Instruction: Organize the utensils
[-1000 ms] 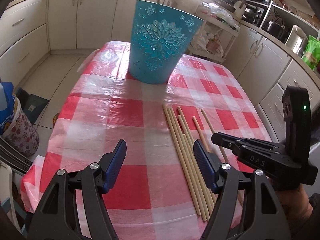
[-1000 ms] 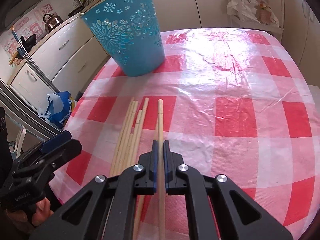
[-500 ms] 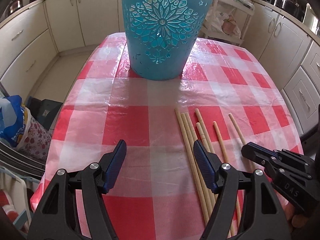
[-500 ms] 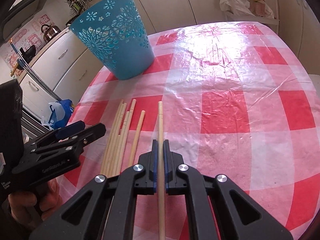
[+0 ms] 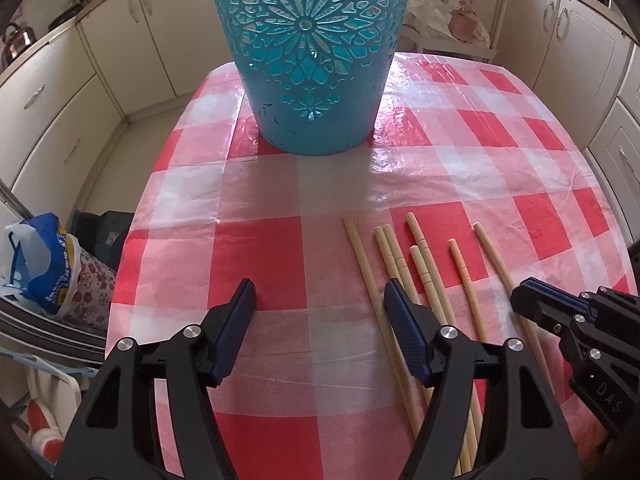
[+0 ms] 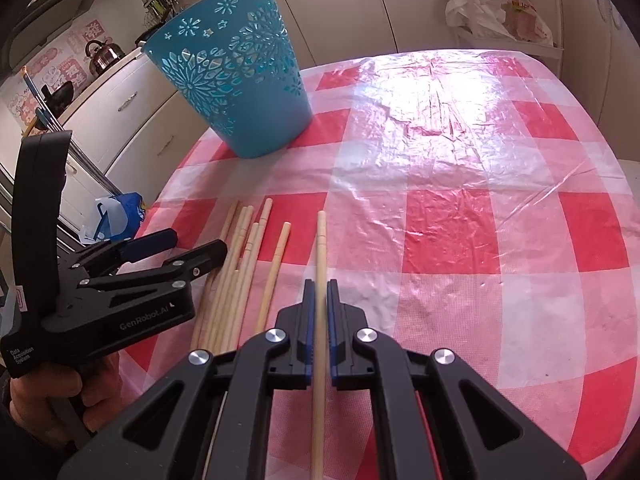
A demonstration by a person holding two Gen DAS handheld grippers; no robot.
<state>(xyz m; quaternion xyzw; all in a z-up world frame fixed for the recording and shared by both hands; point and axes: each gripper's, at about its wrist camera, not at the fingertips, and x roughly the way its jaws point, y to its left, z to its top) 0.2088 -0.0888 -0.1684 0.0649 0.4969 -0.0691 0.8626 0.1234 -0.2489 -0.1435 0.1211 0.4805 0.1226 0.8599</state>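
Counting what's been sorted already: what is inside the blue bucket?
Cannot tell. The blue bucket shows only its outer wall and rim from both views; its inside is hidden. Six chopsticks lie on the tablecloth; the right gripper clamps another.

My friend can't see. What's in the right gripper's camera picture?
The right gripper pinches one wooden chopstick above a red-checked tablecloth. More chopsticks lie left, beside the left gripper, with a blue bucket behind.
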